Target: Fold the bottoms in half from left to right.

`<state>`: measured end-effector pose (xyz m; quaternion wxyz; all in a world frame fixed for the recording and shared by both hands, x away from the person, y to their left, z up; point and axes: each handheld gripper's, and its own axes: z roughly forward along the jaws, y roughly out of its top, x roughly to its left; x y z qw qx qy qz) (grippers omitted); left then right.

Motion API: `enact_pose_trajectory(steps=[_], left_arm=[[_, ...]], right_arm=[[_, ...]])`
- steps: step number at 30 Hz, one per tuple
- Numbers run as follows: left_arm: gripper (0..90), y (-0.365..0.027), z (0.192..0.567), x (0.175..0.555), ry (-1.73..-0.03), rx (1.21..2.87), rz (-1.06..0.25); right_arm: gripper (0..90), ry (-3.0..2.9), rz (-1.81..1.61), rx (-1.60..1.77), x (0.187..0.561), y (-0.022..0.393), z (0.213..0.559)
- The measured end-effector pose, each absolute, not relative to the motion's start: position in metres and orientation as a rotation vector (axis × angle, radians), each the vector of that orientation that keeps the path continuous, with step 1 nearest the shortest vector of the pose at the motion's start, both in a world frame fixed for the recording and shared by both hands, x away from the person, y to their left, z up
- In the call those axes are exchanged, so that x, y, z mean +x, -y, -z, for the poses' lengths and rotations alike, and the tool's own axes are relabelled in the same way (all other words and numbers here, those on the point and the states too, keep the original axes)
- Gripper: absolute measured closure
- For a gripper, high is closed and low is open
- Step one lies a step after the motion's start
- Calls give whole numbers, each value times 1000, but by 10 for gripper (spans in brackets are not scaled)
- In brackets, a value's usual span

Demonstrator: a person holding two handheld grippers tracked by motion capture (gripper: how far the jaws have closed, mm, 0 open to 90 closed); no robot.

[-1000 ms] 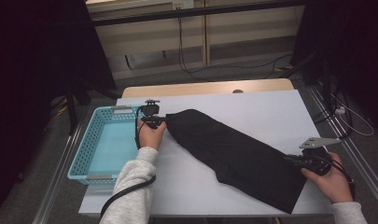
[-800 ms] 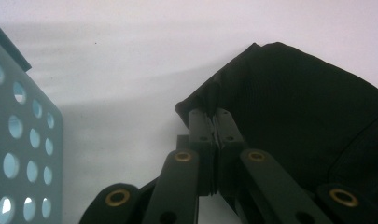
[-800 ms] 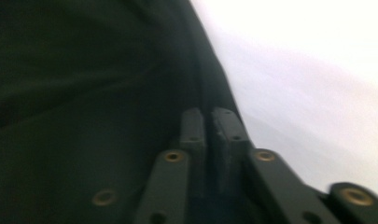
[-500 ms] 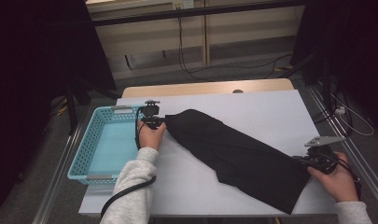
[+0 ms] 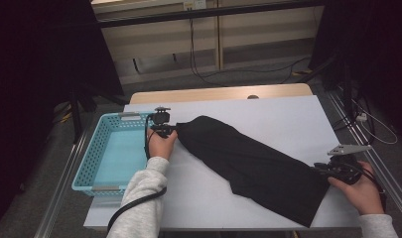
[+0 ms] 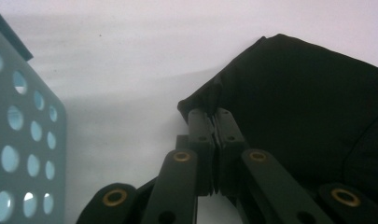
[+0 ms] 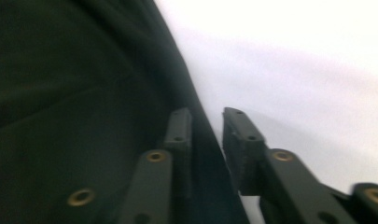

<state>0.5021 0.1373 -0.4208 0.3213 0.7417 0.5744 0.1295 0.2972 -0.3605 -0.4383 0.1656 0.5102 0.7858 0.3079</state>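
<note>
Turquoise basket point(image 5: 97, 153) at the counter's point(image 5: 288, 119) left edge, perforated walls, nothing visible inside. Its wall fills the left side of the left gripper view point(image 6: 18, 140).

Left claw point(image 5: 169, 130) just right of the basket, low on the counter, pointing right. Jaws pressed together on the near-left corner of the black cloth point(image 5: 248, 166); in the left gripper view the claw point(image 6: 216, 122) pinches a small bunched fold of the cloth point(image 6: 308, 107) right at its tips, no gap visible. Sleeve and cable run back to the bottom edge.

Cloth lies flat-ish on the white counter as a long diagonal band, from the left claw near the basket down to the front right. Upper end narrow and slightly humped, lower end wider, stopping close to the counter's front edge. Apart from the basket.

Right claw point(image 5: 321, 171) at the cloth's right edge, near the counter's right side, hand behind it. Jaws have just been opening: in the right gripper view the claw point(image 7: 205, 122) shows a narrow gap, the cloth's edge point(image 7: 74, 93) running between the jaws, the right-hand pad clear of the fabric. Left-hand pad sits on or over the cloth; can't tell if it touches. No grip there.
</note>
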Motion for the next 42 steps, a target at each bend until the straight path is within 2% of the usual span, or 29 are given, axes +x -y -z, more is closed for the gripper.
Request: enact_pose_trajectory(steps=[2, 4, 6, 10, 14, 22, 30, 32, 37, 42], left_arm=[[811, -136, 423, 502, -1507, 1967, -336], [677, -133, 427, 502, -1518, 1968, -305], [526, -133, 429, 503, -1517, 1968, -308], [336, -128, 432, 504, -1477, 1982, -325], [211, -128, 437, 508, -1499, 1973, -315], [167, -129, 442, 507, -1498, 2018, -319], [159, -128, 442, 506, -1484, 2029, -321], [159, -128, 442, 507, -1481, 2035, -321], [158, -126, 442, 505, -1466, 2035, -326], [158, -125, 443, 502, -1467, 2038, -331]], right_arm=[[661, -2222, -895, 1448, 298, 358, 438], [646, -2249, -910, 1428, 298, 354, 438], [588, -2256, -926, 1418, 299, 350, 438], [505, -2254, -974, 1418, 302, 343, 439], [482, -2248, -1023, 1426, 302, 340, 440], [471, -2316, -1046, 1343, 303, 310, 435], [476, -2324, -1075, 1255, 309, 281, 427], [503, -2324, -1087, 1268, 317, 280, 428], [675, -2298, -1058, 1298, 342, 278, 432], [718, -2272, -1060, 1317, 367, 271, 434]])
